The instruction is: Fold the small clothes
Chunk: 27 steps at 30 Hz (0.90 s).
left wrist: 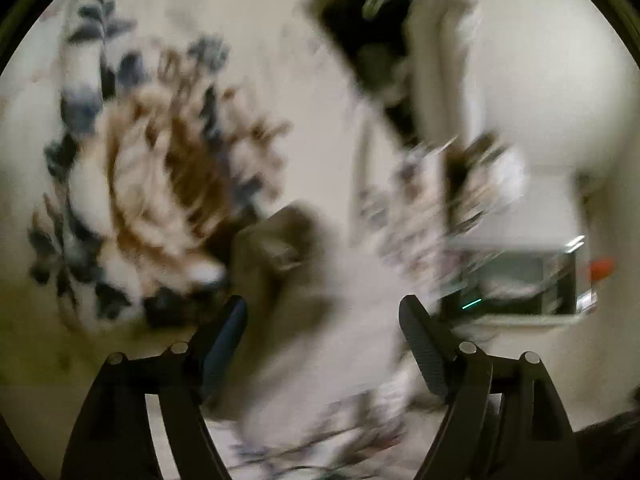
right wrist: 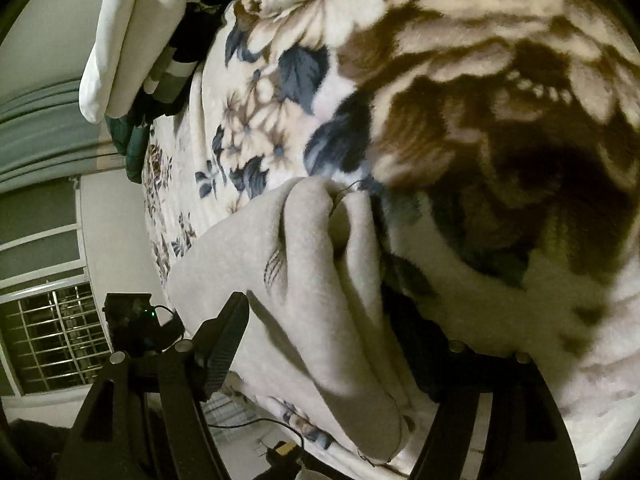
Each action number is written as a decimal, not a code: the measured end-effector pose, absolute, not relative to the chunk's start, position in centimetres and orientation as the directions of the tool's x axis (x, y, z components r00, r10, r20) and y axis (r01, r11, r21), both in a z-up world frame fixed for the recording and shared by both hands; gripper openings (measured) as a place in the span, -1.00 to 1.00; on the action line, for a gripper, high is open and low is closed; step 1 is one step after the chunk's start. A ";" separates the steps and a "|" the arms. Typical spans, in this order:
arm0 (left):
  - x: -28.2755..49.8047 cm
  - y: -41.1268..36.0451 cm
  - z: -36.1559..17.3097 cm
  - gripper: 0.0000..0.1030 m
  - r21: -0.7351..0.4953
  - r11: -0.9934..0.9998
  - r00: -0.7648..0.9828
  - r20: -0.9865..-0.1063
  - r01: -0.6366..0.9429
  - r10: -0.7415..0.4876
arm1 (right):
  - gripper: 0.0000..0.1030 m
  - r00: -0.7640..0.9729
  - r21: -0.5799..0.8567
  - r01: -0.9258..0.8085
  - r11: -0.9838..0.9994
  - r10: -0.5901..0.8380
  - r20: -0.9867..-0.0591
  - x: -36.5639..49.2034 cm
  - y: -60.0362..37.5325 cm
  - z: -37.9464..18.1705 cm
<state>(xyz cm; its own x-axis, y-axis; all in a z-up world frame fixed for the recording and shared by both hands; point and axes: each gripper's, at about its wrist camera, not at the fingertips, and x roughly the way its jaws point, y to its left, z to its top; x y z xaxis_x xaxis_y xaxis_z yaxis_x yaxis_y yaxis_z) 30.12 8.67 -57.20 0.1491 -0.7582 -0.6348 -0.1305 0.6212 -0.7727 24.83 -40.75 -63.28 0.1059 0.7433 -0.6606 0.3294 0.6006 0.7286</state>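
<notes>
Both tongs (left wrist: 322, 322) (right wrist: 320, 320) gape around the beige garment (right wrist: 320, 280) on the floral blanket (right wrist: 480, 80).

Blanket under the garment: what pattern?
Cream blanket with big brown flowers and blue-grey leaves; sharpest in the right wrist view.

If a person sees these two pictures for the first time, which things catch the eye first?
First comes the cream fleece blanket with big brown flowers and blue leaves, which fills most of the right wrist view. Next, the plain beige fleece garment lies bunched on it, between the fingers of the right gripper. In the blurred left wrist view, the left gripper is open, with the same beige cloth between its fingers.
</notes>
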 end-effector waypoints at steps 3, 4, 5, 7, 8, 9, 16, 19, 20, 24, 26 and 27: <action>31.0 6.4 -59.2 0.49 -0.674 0.735 0.070 -0.739 -0.074 -0.670 | 0.47 0.106 0.723 0.333 0.606 0.738 -0.667 25.1 -40.4 -63.5; 31.2 6.0 -59.4 0.50 -0.668 0.742 0.072 -0.744 -0.060 -0.664 | 0.47 0.105 0.722 0.332 0.607 0.736 -0.668 25.4 -40.1 -63.5; 31.6 5.6 -59.4 0.51 -0.665 0.745 0.072 -0.747 -0.049 -0.661 | 0.47 0.103 0.720 0.327 0.612 0.734 -0.671 25.4 -39.9 -63.4; 32.1 4.9 -59.7 0.57 -0.671 0.740 0.078 -0.741 -0.041 -0.667 | 0.47 0.096 0.719 0.312 0.621 0.733 -0.674 25.5 -39.5 -63.3; 32.4 4.5 -59.8 0.57 -0.673 0.738 0.081 -0.739 -0.042 -0.669 | 0.47 0.094 0.719 0.308 0.623 0.732 -0.674 25.5 -39.3 -63.4; 32.4 4.4 -59.8 0.58 -0.675 0.737 0.086 -0.737 -0.042 -0.671 | 0.47 0.092 0.718 0.305 0.625 0.732 -0.676 25.5 -39.1 -63.4; 32.2 3.4 -57.6 -0.34 -0.615 0.788 0.162 -0.778 0.004 -0.608 | -0.02 0.097 0.694 0.277 0.664 0.700 -0.708 25.8 -37.5 -63.0; 31.7 3.5 -55.9 -0.54 -0.604 0.797 0.200 -0.781 -0.004 -0.591 | -0.48 0.120 0.700 0.287 0.654 0.701 -0.703 25.4 -37.2 -62.4; 31.6 3.5 -55.5 -0.56 -0.597 0.802 0.206 -0.785 -0.004 -0.584 | -0.51 0.132 0.694 0.286 0.661 0.690 -0.711 25.2 -37.0 -61.9; 31.3 3.6 -53.4 -0.57 -0.594 0.804 0.219 -0.786 -0.008 -0.578 | -0.56 0.162 0.679 0.280 0.679 0.664 -0.730 24.6 -36.4 -59.7; 31.4 3.5 -52.0 -0.58 -0.588 0.809 0.227 -0.788 0.000 -0.572 | -0.56 0.176 0.678 0.279 0.680 0.658 -0.732 24.4 -36.1 -58.2; 31.6 3.6 -51.0 -0.58 -0.582 0.813 0.233 -0.789 0.010 -0.568 | -0.57 0.180 0.676 0.277 0.683 0.654 -0.735 24.4 -35.9 -57.4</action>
<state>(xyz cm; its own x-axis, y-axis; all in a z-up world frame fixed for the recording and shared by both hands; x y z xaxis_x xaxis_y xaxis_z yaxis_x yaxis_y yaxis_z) 31.65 3.58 -51.01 0.2325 -0.5681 -0.7894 0.0097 0.8130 -0.5822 24.39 -35.95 -57.40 0.1797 0.6541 -0.7347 0.2769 0.6830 0.6758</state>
